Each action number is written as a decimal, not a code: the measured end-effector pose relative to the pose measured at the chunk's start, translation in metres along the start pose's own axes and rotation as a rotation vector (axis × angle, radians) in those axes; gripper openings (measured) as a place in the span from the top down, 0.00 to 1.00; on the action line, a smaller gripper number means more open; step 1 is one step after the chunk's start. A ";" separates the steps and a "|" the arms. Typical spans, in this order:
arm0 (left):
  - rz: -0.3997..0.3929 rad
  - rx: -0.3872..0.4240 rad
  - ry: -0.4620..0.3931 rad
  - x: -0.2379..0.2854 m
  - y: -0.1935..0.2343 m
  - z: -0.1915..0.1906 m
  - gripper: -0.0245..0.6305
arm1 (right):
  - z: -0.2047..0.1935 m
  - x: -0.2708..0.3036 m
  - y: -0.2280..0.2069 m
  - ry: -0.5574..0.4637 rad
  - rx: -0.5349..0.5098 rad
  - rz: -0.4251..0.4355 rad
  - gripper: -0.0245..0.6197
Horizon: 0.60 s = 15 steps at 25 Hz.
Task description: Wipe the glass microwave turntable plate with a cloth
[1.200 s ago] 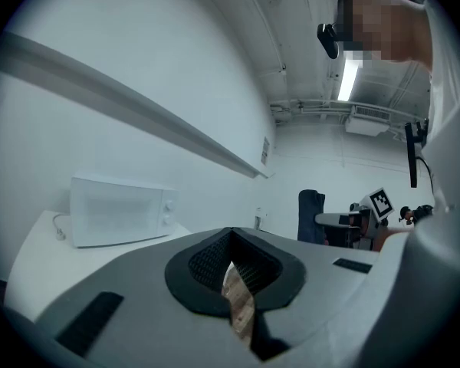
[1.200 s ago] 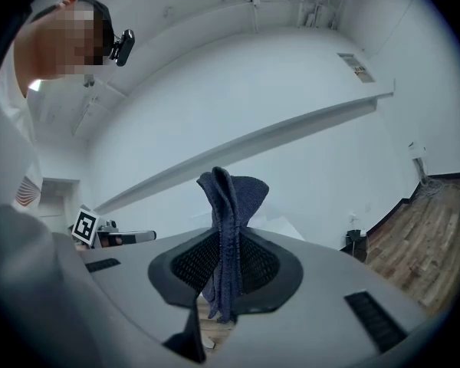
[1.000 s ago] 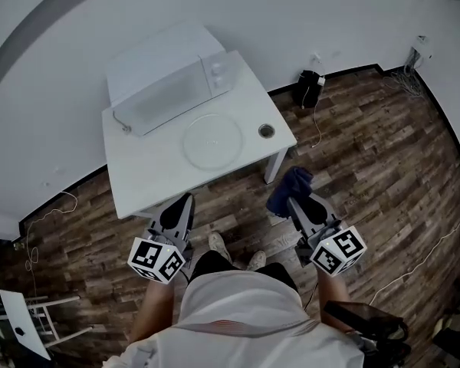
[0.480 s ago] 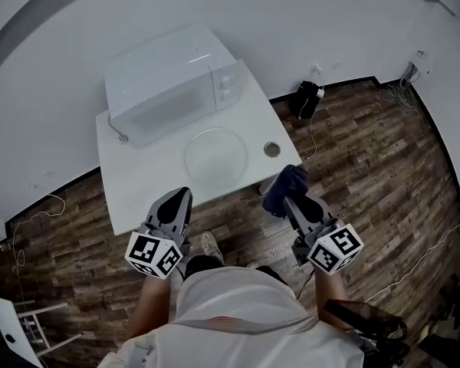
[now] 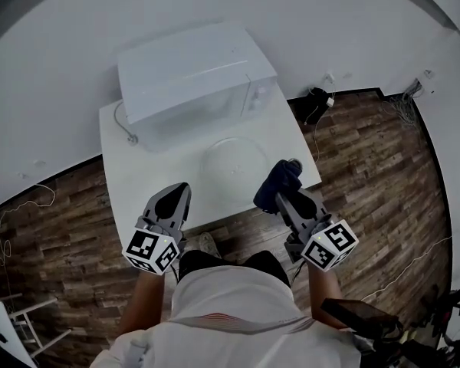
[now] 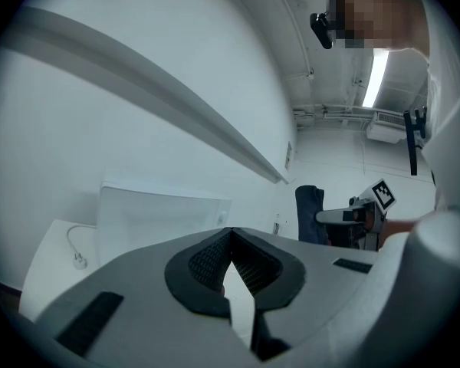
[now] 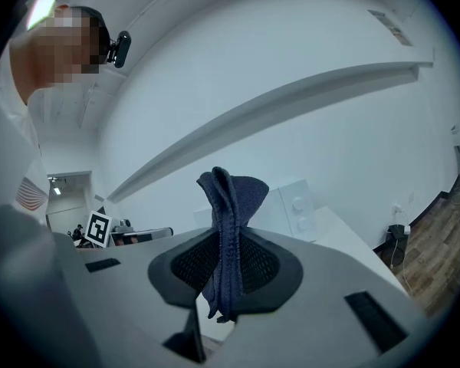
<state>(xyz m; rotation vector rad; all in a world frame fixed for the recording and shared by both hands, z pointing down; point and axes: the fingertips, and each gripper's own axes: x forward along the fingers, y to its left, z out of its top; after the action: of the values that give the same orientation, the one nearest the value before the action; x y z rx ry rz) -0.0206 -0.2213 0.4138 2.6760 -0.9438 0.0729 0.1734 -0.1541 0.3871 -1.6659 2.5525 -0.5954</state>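
Observation:
The clear glass turntable plate (image 5: 236, 159) lies flat on the white table (image 5: 153, 182), in front of the white microwave (image 5: 195, 75). My right gripper (image 5: 280, 194) is shut on a dark blue cloth (image 5: 278, 182), which hangs over the table's front right edge, just right of the plate. In the right gripper view the cloth (image 7: 228, 228) stands bunched between the jaws. My left gripper (image 5: 171, 198) hovers over the table's front edge, left of the plate. Its jaws meet at the tips, and nothing is held (image 6: 230, 232).
A cable with a plug (image 5: 126, 129) trails at the microwave's left. A black device (image 5: 316, 102) and wires sit on the wooden floor by the wall, right of the table. The wall stands close behind the microwave.
The person has stepped up to the table. Both grippers have moved forward from over the floor to the table's front edge, the right one still carrying the cloth.

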 end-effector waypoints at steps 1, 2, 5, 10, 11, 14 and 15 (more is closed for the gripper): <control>0.002 -0.003 0.004 0.000 0.009 -0.001 0.95 | -0.003 0.010 0.002 0.010 0.011 0.006 0.86; 0.006 -0.009 0.007 0.001 0.016 -0.002 0.95 | -0.006 0.020 0.003 0.023 0.023 0.014 0.86; 0.020 -0.037 0.016 0.002 0.028 -0.008 0.95 | -0.019 0.044 0.004 0.076 0.045 0.043 0.86; 0.075 -0.080 0.040 0.003 0.043 -0.025 0.95 | -0.043 0.088 -0.003 0.177 0.073 0.121 0.86; 0.092 -0.087 0.038 0.003 0.045 -0.027 0.95 | -0.049 0.099 -0.004 0.203 0.078 0.147 0.86; 0.149 -0.112 0.038 0.000 0.049 -0.033 0.95 | -0.073 0.130 -0.005 0.288 0.118 0.224 0.86; 0.167 -0.121 0.041 -0.001 0.050 -0.036 0.95 | -0.082 0.141 -0.005 0.318 0.128 0.244 0.86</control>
<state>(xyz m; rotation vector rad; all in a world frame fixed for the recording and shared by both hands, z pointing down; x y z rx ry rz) -0.0506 -0.2466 0.4611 2.4732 -1.1196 0.1027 0.0990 -0.2567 0.4897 -1.2819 2.7981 -1.0485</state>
